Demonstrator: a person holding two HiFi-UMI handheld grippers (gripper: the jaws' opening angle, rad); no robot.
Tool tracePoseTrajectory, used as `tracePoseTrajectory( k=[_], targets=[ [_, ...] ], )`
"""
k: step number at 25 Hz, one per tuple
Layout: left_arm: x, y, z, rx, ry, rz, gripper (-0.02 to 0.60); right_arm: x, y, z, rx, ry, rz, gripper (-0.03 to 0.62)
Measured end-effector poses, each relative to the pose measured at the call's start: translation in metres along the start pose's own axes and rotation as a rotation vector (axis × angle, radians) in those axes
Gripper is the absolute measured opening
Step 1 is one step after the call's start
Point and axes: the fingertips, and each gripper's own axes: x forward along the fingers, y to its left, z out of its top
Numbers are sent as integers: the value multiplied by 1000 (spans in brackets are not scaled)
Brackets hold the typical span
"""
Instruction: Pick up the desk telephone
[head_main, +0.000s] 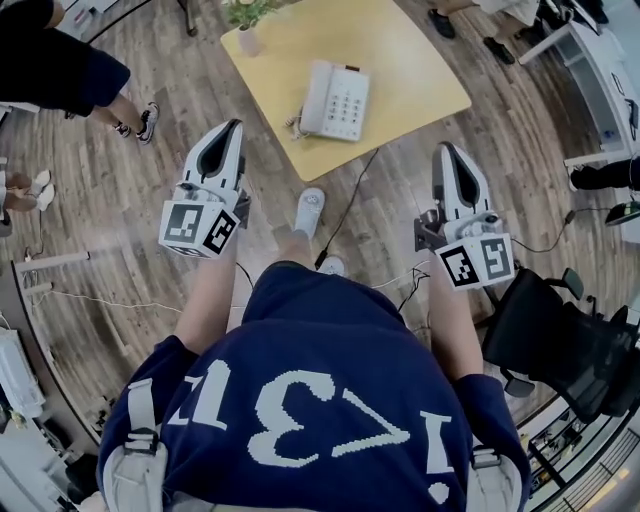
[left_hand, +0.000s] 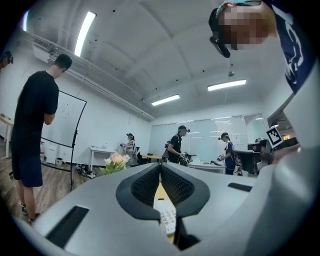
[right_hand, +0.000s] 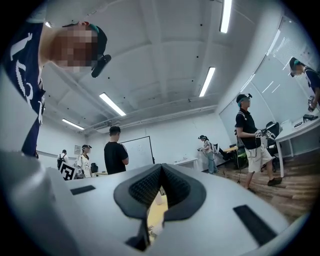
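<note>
Grey left claw (head_main: 233, 127) and right claw (head_main: 443, 150): you hold both out in front, about level, short of the yellow worktop (head_main: 415, 70). White telephone (head_main: 335, 100) lies on it, well apart from both. Flower vase (head_main: 247, 38) at its far corner; black cable (head_main: 351, 203) off its near edge. Both claws fully closed, empty.

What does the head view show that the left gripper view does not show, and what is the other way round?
Only the head view: the whole yellow table, the black cable running to the floor, and the wearer's shoe. Only the left gripper view: a whiteboard, ceiling lights and people at far desks. Both: the desk telephone, the flowers and the left gripper, its fingers shut on nothing.
</note>
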Motion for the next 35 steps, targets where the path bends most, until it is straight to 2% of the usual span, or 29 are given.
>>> tracePoseTrajectory(
  k=[7,13,16,19,26,31,33,35],
  targets=[
    [95,36,-8,-15,17,-70,25,72,-42,4,11,2,-58,26],
    [170,68,7,9,-19,-142,25,147,-65,10,4,-29,-62,26],
    [194,80,1,-4,-2,-182,25,174,-74,2,23,-21,-68,26],
    [207,89,-5,-21,12,-198,25,194,-75,-6,30,-8,-66,26],
    [214,94,-26,-57,67,-181,25,211,-94,-20,39,28,-76,27],
    [218,94,-40,-73,100,-135,25,222,-112,-37,63,75,-50,26],
    [220,89,-48,-98,111,-139,25,226,-121,-47,88,100,-47,28],
    [223,82,-57,-165,110,-174,25,230,-128,-64,126,141,-38,29]
  ],
)
